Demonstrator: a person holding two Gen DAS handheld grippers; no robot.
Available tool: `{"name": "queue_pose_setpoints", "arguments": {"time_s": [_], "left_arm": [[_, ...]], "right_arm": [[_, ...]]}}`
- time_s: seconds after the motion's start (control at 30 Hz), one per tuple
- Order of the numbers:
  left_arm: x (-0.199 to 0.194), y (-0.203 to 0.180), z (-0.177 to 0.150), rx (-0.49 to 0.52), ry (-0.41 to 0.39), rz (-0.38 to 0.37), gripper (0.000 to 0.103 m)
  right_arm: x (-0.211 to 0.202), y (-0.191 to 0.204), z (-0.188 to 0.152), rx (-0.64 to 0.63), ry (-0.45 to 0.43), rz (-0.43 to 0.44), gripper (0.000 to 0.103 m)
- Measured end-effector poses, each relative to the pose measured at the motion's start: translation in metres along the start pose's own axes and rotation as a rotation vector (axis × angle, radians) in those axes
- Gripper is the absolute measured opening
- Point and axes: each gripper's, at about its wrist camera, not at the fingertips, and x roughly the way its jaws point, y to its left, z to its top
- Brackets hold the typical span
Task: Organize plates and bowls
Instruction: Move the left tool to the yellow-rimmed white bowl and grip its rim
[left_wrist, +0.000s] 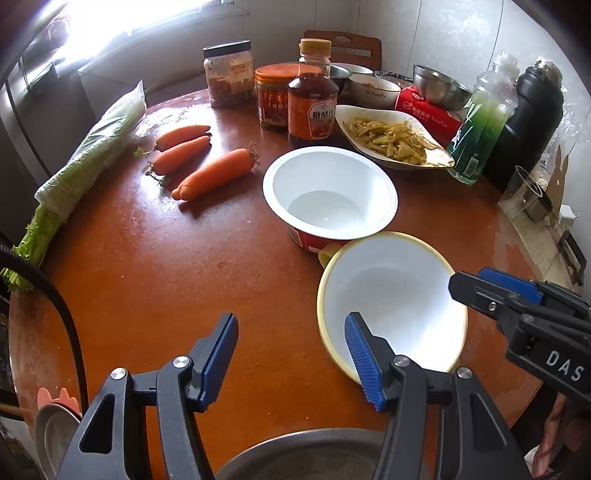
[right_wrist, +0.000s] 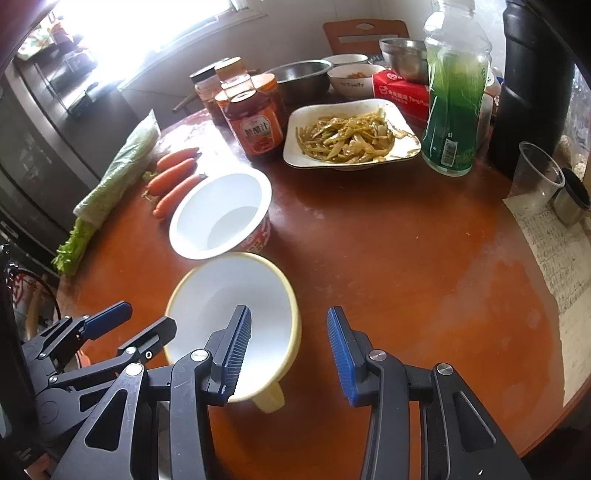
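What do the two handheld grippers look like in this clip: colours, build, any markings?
Both are black scissor-linkage frames with silver pivot bolts and triangular cut-outs. The left gripper and right gripper carry ribbed blue pads on black fingers. White letters "DAS" mark the right gripper's body. A black cable loops at the left.

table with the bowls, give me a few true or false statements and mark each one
1. The yellow-rimmed bowl is empty. True.
2. Three carrots lie on the table. True.
3. The plate is empty. False: it holds cooked vegetable strips.
4. The red bowl is stacked inside the yellow-rimmed bowl. False: they sit side by side.
5. The left hand-held gripper grips a carrot. False: it is open and holds nothing.
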Motion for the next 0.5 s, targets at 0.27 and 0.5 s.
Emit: {"name": "queue_pose_setpoints", "arguments": {"time_s": [0.27, 0.5], "left_arm": [[0.018, -0.009, 0.007, 0.031, 0.043, 0.022, 0.060], [0.028, -0.005, 0.008, 0.013, 0.053, 0.013, 0.059]], "right_arm": [[0.018, 0.001, 0.000, -0.003, 0.042, -0.009, 0.044], [0.025, 0.003, -0.001, -0.017, 0.056, -0.017, 0.042]]}}
